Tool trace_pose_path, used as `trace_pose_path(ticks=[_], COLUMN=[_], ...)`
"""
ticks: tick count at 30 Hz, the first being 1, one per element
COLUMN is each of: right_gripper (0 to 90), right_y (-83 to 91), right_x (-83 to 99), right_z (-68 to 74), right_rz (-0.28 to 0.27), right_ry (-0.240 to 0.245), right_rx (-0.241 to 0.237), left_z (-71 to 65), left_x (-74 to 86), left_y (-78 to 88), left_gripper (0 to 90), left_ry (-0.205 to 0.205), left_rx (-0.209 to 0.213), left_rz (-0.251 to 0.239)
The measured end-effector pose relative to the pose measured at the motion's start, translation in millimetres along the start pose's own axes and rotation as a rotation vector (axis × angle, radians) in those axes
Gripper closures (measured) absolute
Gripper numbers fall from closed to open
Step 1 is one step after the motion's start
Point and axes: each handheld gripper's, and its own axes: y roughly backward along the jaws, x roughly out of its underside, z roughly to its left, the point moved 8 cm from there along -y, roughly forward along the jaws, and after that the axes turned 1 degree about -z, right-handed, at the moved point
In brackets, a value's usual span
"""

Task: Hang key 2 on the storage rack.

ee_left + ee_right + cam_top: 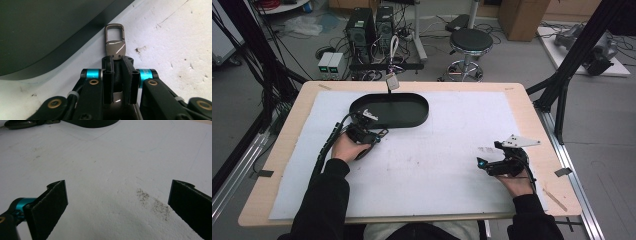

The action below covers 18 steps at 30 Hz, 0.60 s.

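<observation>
**Left gripper clamped on key clip**

Left gripper (117,67) has its pads pressed on a metal key clip (115,45) lying on the white mat (175,50), just beside the black tray (37,32) (clasp end sticks out past the jaws). Right gripper (117,202) stands wide, nothing between, over the bare mat.

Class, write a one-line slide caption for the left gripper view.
Left gripper shut on a metal key fob lying on the white mat beside the black tray.
</observation>
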Motion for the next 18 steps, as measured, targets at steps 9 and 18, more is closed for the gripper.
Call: trace_pose_path(ticks=[9,18], right_gripper=[1.6,1.6], right_y=[0.1,0.0], right_x=[0.1,0.0], right_z=[-0.3,0.0], right_rz=[0.0,0.0], right_ry=[0.002,0.001], right_rx=[0.001,-0.001], left_z=[-3.1,-7.1], left_x=[-0.8,-4.6], left_y=[1.3,12.4], left_gripper=[83.2,83.1], left_ry=[-0.045,-0.115], left_rx=[-0.009,-0.043], left_rz=[-0.007,-0.022])
